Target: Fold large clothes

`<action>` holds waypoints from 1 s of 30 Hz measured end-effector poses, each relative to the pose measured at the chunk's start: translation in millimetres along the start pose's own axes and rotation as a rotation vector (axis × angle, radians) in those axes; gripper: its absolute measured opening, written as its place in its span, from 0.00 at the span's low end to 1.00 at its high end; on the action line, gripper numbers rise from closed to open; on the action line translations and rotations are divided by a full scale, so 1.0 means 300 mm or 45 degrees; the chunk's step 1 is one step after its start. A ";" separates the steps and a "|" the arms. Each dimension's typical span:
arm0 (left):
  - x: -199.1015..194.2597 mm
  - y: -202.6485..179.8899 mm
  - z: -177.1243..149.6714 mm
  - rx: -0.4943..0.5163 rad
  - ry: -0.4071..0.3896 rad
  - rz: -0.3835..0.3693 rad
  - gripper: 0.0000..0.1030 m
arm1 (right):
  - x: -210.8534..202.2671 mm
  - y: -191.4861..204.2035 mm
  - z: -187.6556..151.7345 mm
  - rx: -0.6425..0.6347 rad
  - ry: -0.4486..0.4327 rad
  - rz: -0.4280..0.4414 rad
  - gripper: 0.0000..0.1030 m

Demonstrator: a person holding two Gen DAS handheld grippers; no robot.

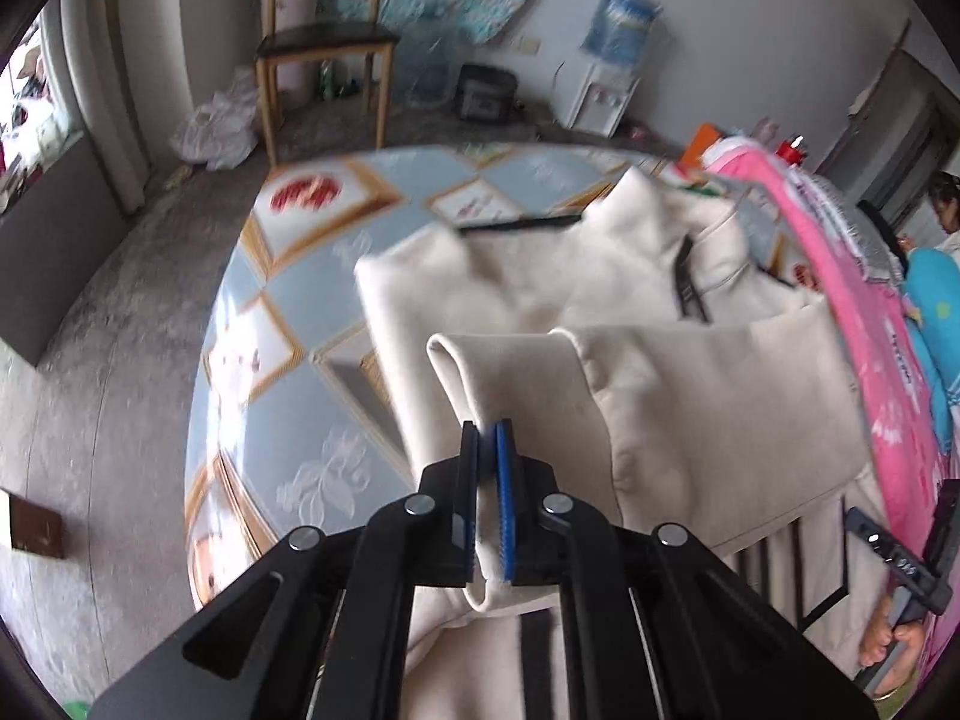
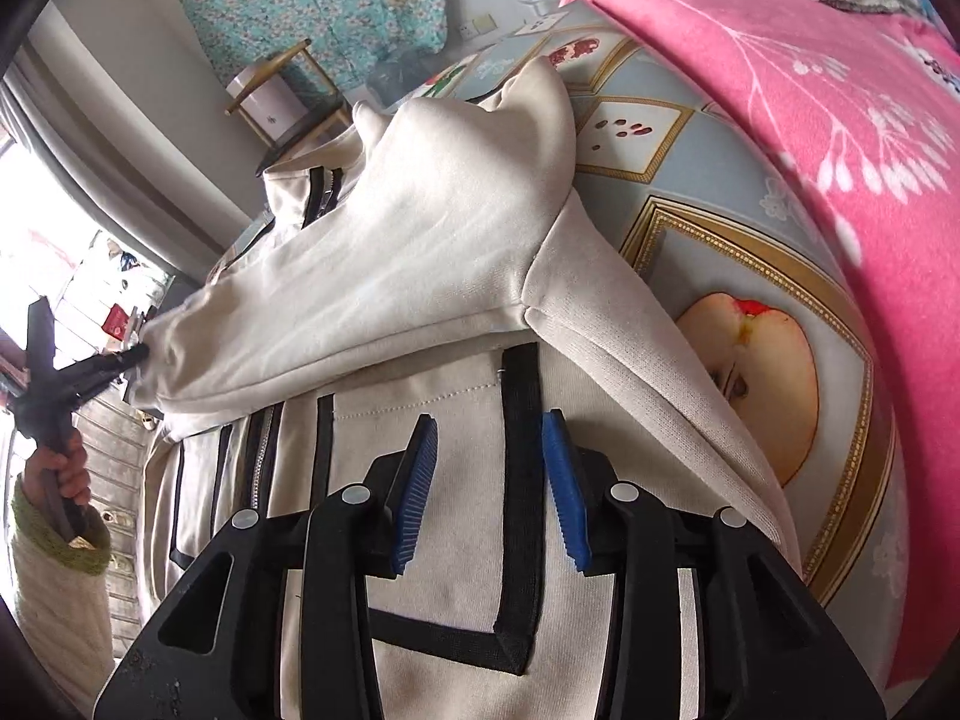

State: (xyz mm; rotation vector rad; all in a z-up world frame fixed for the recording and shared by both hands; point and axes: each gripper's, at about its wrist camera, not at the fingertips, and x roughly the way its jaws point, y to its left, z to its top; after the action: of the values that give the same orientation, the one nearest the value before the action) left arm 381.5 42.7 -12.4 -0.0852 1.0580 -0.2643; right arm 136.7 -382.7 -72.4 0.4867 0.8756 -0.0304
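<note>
Left claw (image 1: 487, 450) clamped on cream jacket (image 2: 420, 210) sleeve cuff, lifted over tabletop (image 1: 288, 312). Sleeve's long axis runs toward right claw (image 2: 489, 462); its jaws apart, over jacket body. I judge left hand nearer for fold.

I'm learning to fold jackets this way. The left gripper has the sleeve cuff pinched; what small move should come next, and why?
Probably carry the cuff across the cream zip-up jacket and lay the sleeve on its chest: the left gripper is shut on the cuff, and the right gripper hangs open above the body.

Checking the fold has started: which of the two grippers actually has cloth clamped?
The left gripper: its jaws pinch the jacket's cream sleeve cuff. The right gripper hovers open.
</note>
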 end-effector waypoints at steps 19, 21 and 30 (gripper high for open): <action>-0.005 -0.051 -0.064 0.114 -0.039 0.101 0.13 | -0.020 -0.079 0.482 0.098 -0.010 0.121 0.50; 0.042 -0.083 -0.063 0.140 -0.010 0.086 0.13 | 0.069 -0.100 0.559 0.113 0.000 0.057 0.44; 0.120 -0.092 -0.077 0.157 0.010 0.121 0.13 | 0.292 -0.079 0.676 0.004 0.063 -0.124 0.05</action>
State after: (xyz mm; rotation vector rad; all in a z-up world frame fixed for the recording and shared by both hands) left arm 373.2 8.1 -49.0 0.0766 1.0483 -0.2431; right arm 336.0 -474.3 -37.7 0.4491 0.9474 -0.1095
